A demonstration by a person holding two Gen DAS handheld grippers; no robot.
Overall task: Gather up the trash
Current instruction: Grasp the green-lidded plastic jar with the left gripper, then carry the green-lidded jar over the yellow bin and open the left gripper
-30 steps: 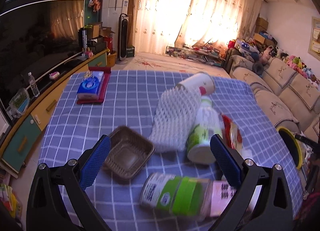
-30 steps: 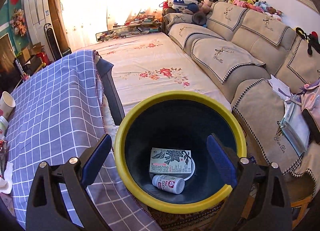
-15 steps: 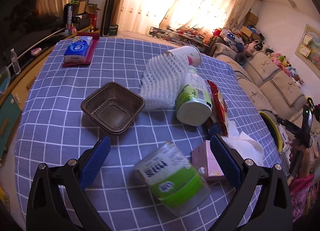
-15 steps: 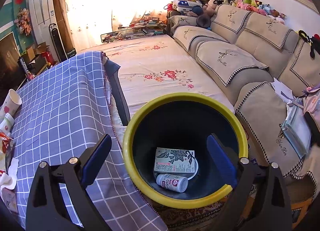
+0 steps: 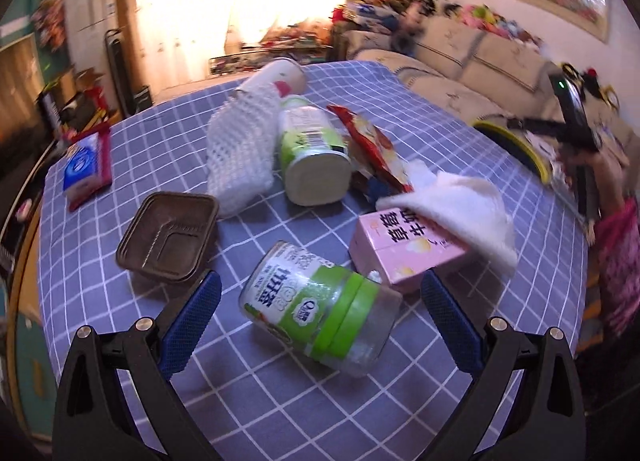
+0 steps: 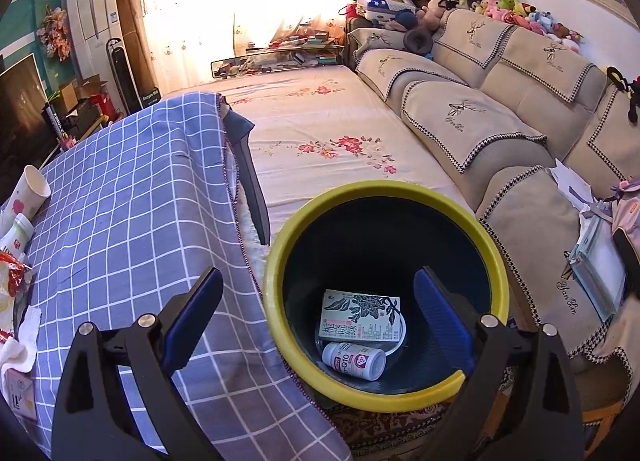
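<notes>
Left gripper (image 5: pixel 320 315) fingers spread wide, empty, either side of clear glass jar with green label band (image 5: pixel 320 311), lying on side on blue checked tablecloth (image 5: pixel 100 301), nearest trash item. Judgement: jar rigid, smooth, likely slippery, rolls easily, breakable; clamp across labelled body mid-length, not bare glass end. Pink carton (image 5: pixel 404 249) just beside, white tissue (image 5: pixel 464 209) draped on it. Right gripper (image 6: pixel 318 319) also agape, holding nothing, over yellow-rimmed dark bin (image 6: pixel 276 261) beside table, small white bottle (image 6: pixel 354 361) inside.
</notes>
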